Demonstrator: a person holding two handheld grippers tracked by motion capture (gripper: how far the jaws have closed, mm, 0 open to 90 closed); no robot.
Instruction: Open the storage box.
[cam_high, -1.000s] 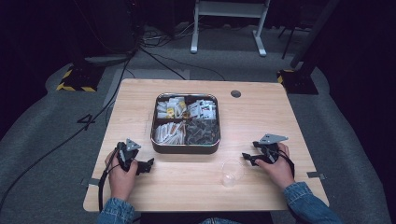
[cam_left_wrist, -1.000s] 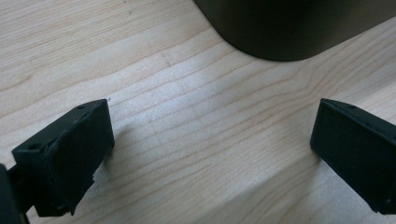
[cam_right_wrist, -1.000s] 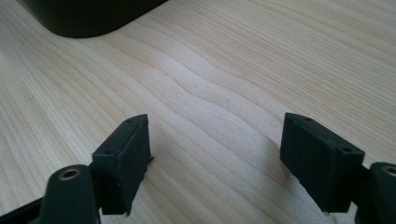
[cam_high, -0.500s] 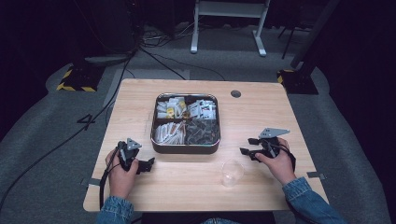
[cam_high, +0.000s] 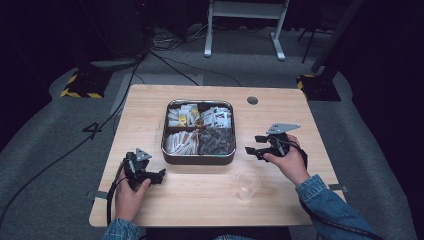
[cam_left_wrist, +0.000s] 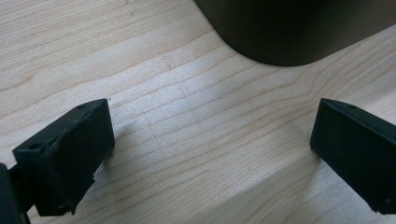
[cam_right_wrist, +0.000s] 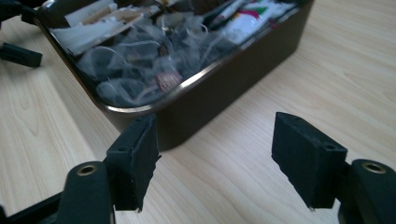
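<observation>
Ahead of my right tongs (cam_high: 251, 144) spreads the wooden table (cam_high: 150, 107), and on it, just off the jaw tips, sits the dark tin (cam_high: 199, 159) with its four compartments of sachets and tea bags. In the right gripper view the near corner of that tin (cam_right_wrist: 224, 86) stands between my two black jaws but farther on; the mesh tea bags (cam_right_wrist: 135, 70) heaped in the nearest compartment are what I seem to be going for. These jaws have just been opening again and stand partly apart, with nothing in them — only bare wood shows in the gap.

My left tongs (cam_high: 159, 176) rest low on the table, wide open and empty, with the tin's other near corner (cam_left_wrist: 289, 32) a little beyond them.

Behind and below my right tongs, toward me, stands a small clear glass (cam_high: 248, 184). I judge two risks: the jaws may catch the tin's rim and shove it if I come in too low, and the strings may drag out a tangle of bags.
</observation>
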